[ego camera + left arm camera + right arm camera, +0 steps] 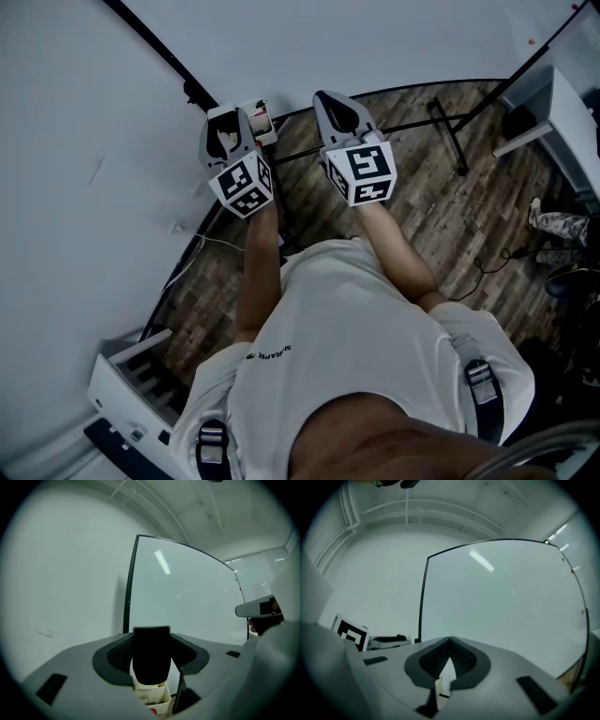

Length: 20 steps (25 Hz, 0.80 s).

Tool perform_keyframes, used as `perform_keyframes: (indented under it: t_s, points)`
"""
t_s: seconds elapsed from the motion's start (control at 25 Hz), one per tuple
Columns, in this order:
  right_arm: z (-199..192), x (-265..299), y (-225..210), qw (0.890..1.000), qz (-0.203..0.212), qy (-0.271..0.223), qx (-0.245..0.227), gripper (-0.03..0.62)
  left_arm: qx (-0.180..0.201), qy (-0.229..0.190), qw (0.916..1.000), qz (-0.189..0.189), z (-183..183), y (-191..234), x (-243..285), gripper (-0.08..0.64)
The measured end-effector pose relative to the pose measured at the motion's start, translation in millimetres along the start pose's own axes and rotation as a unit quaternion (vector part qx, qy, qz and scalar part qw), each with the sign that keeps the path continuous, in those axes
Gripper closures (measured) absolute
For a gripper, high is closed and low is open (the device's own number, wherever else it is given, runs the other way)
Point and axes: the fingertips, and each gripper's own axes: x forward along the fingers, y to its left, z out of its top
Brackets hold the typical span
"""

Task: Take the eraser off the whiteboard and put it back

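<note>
The person's white shirt (356, 347) fills the bottom of the head view, and both bare forearms reach forward from it, level and side by side.

The left gripper (228, 127) (151, 632) is clamped on the eraser (151, 658), a black block that stands upright between its fingers (117, 656). Both pads press its sides, and its top edge shows just past the fingertips. Off the board, the eraser hangs in the air in front of it.

Just below and beyond those fingers sits a small white box (157, 700) (255, 117) with something red inside.

The right gripper (333, 103) (450, 640) is beside the left one and apart from it. Its fingers (461, 658) are clenched, the tips meeting in a point with nothing between them.

Ahead of both pairs of fingertips stands the whiteboard (187, 597) (501, 606), with its dark left frame rising just left of each gripper's fingers. A plain white wall (65, 583) lies past that edge, to the left of the fingers.
</note>
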Motion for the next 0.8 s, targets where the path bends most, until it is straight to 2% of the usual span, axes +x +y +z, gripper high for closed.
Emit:
perform_keyframes:
  t_s: [0.8]
  points:
    - [1, 6, -6, 1.0, -0.008, 0.0, -0.006, 0.587, -0.004, 0.043, 0.9989, 0.021, -61, 24, 23, 0.328]
